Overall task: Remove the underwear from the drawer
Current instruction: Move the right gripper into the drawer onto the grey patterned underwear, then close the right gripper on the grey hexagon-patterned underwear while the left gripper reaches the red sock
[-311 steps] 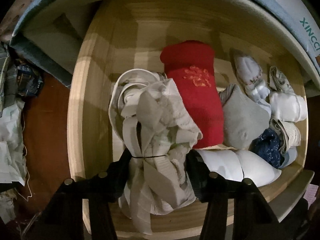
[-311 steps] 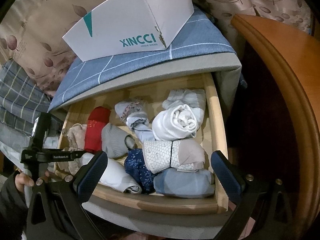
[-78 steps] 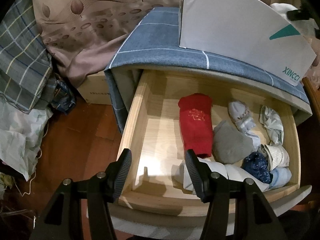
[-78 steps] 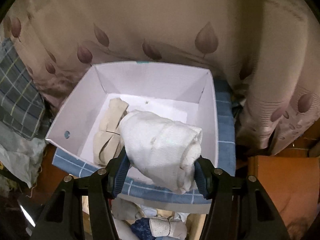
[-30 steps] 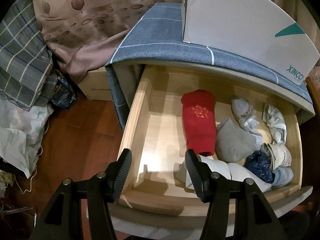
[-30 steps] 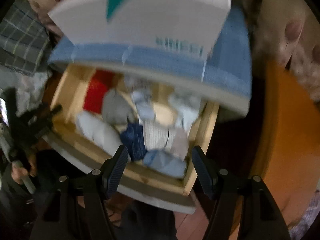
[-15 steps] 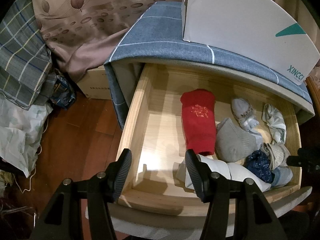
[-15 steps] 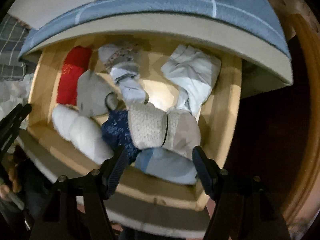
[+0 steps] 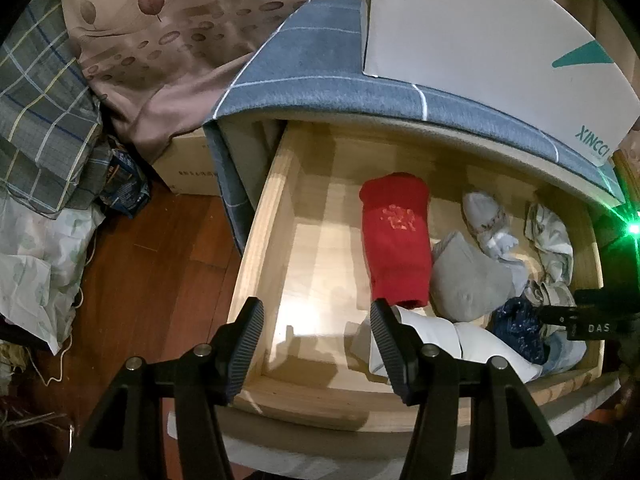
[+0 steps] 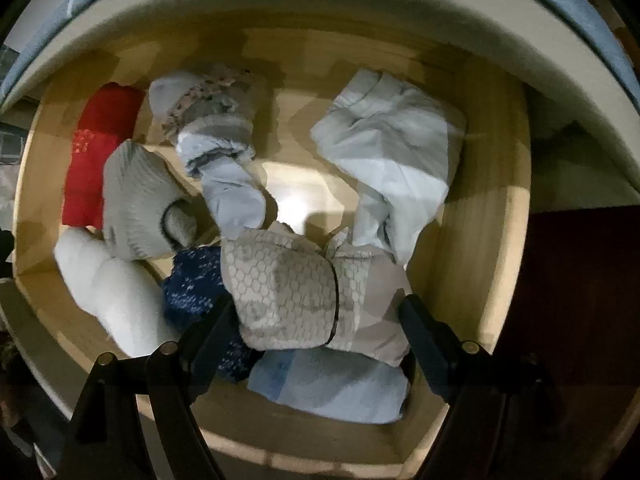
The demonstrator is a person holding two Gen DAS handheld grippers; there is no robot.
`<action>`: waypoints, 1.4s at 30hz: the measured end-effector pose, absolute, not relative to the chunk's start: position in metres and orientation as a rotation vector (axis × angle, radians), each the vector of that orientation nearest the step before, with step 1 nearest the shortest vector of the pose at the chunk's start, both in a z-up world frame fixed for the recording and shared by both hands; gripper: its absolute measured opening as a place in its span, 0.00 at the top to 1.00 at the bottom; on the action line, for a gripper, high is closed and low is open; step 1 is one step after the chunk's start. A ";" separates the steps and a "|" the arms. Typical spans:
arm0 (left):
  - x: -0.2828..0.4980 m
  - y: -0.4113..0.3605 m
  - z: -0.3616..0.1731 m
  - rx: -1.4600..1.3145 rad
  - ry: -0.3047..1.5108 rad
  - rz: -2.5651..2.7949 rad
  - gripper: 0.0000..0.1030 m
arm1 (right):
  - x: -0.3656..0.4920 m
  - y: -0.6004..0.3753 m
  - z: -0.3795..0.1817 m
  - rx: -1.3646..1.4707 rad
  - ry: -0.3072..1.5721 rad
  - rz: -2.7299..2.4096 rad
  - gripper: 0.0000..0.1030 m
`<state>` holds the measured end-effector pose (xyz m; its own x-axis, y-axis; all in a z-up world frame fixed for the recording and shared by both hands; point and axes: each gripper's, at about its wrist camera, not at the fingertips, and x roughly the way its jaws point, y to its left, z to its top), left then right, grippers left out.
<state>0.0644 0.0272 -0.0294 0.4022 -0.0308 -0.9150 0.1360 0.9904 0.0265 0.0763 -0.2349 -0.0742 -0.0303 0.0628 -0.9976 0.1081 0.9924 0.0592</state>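
The right tool (image 10: 316, 312), its jaws just widening, straddles the honeycomb-patterned bundle (image 10: 296, 296) in the drawer (image 10: 484, 184) without pressing it. The left tool (image 9: 316, 328) hangs apart and empty over the drawer's front.

Open wooden drawer (image 9: 256, 264), left part bare, red roll (image 9: 396, 240) and other rolled garments crowding its right.

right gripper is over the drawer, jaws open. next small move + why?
Probably lower a touch further, then close. The right gripper has just been opening its jaws and they straddle the beige honeycomb-patterned rolled bundle in the wooden drawer without yet pressing on it.
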 end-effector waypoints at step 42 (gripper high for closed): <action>0.110 -0.009 -0.055 0.125 1.295 -0.165 0.45 | 0.045 -0.210 -0.101 0.235 1.554 0.021 0.32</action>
